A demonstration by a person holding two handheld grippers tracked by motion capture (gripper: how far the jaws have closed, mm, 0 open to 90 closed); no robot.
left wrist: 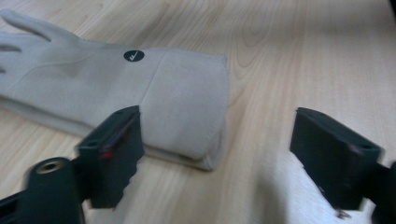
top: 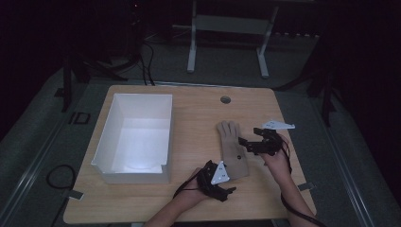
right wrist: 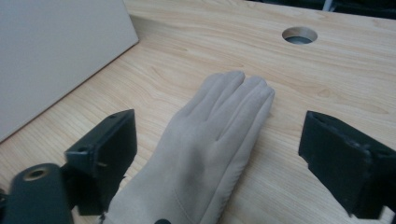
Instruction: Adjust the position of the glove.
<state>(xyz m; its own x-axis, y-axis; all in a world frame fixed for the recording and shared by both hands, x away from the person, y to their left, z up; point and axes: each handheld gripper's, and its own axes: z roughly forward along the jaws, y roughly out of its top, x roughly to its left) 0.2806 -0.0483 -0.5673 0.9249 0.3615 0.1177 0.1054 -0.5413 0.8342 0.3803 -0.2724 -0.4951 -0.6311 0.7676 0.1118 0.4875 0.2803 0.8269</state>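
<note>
- The glove (top: 232, 148) lies flat on the desk (top: 198, 118), right of the white box (top: 135, 137); its long axis runs near to far, fingers pointing far, cuff towards me
- My left hand-held gripper (top: 226, 191) sits just near-left of the cuff; in the left gripper view the cuff corner (left wrist: 187, 112) lies between its jaws, nearer the left one, and no pad presses on it; the jaws stand apart
- My right hand-held gripper (top: 245, 144) comes in from the glove's right edge at mid-length; in the right gripper view the glove's fingers (right wrist: 224, 116) lie between and beyond its jaws, which are spread wide and hold nothing
- Both are near, yet I judge the left to be the better placed, since the cuff end already sits inside its span
- The move I expect turns on that cuff edge; the left must push a little farther along the axis before pinching; the cloth is thin and could slip from under a pad
</note>
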